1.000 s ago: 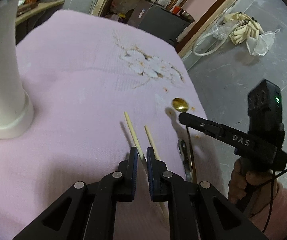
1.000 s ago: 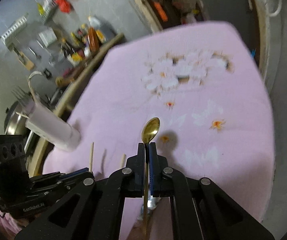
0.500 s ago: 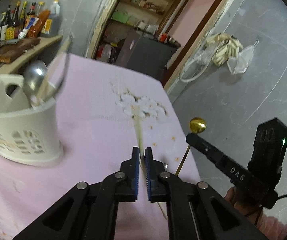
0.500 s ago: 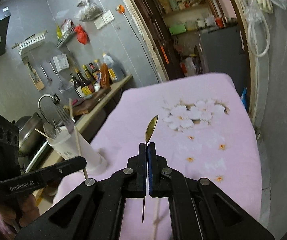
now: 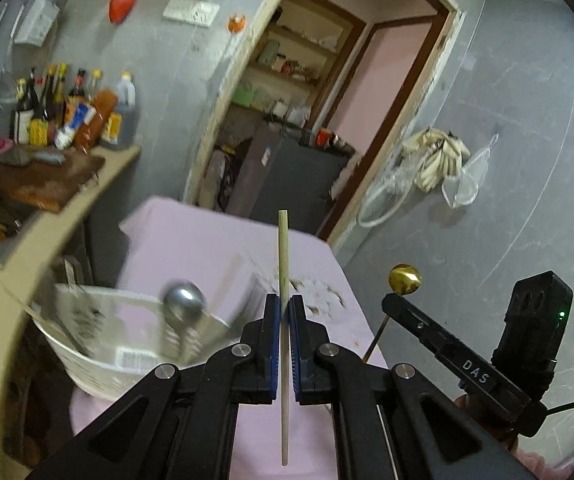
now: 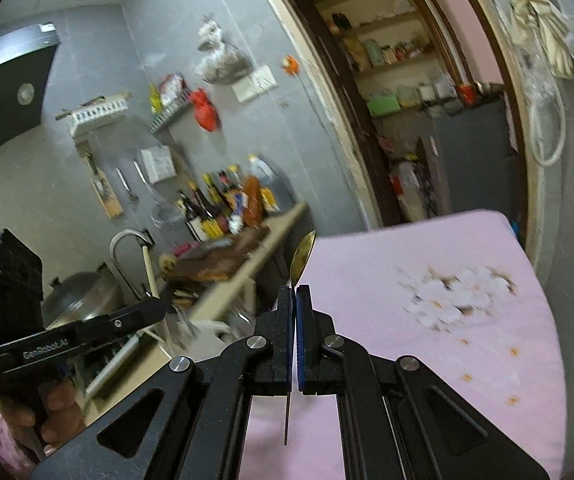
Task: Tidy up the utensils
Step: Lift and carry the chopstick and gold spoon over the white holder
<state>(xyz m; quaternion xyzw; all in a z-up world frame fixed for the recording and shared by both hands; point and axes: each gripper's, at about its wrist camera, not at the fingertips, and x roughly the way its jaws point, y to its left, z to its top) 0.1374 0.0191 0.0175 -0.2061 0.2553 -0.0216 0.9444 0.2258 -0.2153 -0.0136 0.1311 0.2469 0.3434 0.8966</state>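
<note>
My left gripper is shut on a pale wooden chopstick, which stands upright well above the pink tablecloth. Down to its left a white slotted utensil holder holds a steel spoon and other pieces, blurred. My right gripper is shut on a gold spoon, bowl upward and thin handle hanging below the pads. In the left wrist view that right gripper and the gold spoon show at the right. In the right wrist view the left gripper carries the chopstick at the left.
A wooden counter with a chopping board and sauce bottles runs along the left, with a sink tap and pot beyond. A doorway with a dark cabinet lies behind the table. A hand grips the left tool.
Both grippers have risen off the tablecloth, the left lifting the chopstick and the right the gold spoon. The views tilted up from the cloth to the room, and the utensil holder now lies lower left.
</note>
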